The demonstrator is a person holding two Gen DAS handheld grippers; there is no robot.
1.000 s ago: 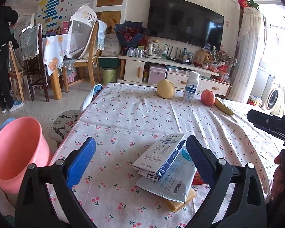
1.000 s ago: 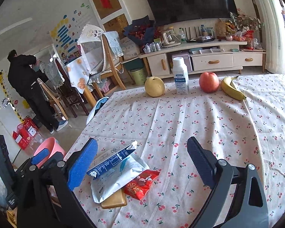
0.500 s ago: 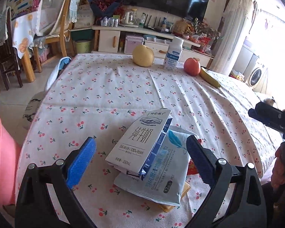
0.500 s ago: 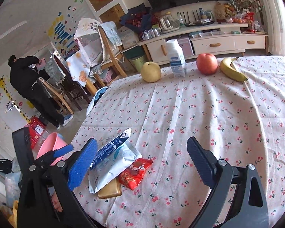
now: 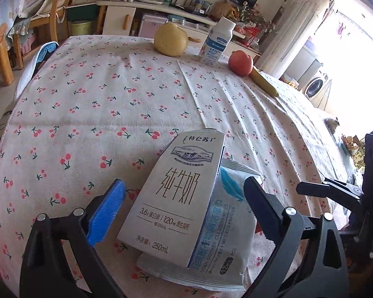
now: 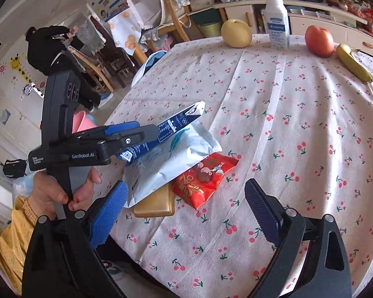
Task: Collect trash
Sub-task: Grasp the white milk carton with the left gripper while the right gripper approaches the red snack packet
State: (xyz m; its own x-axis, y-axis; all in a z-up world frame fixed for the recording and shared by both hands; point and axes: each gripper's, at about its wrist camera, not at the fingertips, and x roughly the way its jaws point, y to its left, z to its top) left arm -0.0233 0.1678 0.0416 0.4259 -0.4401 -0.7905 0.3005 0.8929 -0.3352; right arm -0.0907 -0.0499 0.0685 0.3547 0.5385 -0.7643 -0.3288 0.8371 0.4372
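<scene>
A grey-white 250 mL milk carton point(image 5: 179, 198) lies flat on a white-and-blue wipes pouch point(image 5: 223, 236) near the table's front edge. My left gripper point(image 5: 182, 186) is open, a finger on each side of the carton and neither touching it. From the right wrist view the carton point(image 6: 181, 119) shows its blue side, with the left gripper point(image 6: 148, 130) around it. Under the pouch point(image 6: 176, 156) lie a red snack wrapper point(image 6: 206, 176) and a flat tan piece point(image 6: 154, 206). My right gripper point(image 6: 185, 188) hovers open just in front of the red wrapper.
A pear point(image 5: 170, 39), white bottle point(image 5: 217, 43), apple point(image 5: 240, 62) and banana point(image 5: 263, 83) stand along the far edge of the cherry-print tablecloth point(image 5: 99, 104). A pink bin point(image 6: 80, 124) sits on the floor at the table's left. A person in black point(image 6: 47, 49) stands by chairs behind.
My left gripper has come forward and down until its fingers flank the milk carton. My right gripper has dropped closer to the table, toward the red wrapper.
</scene>
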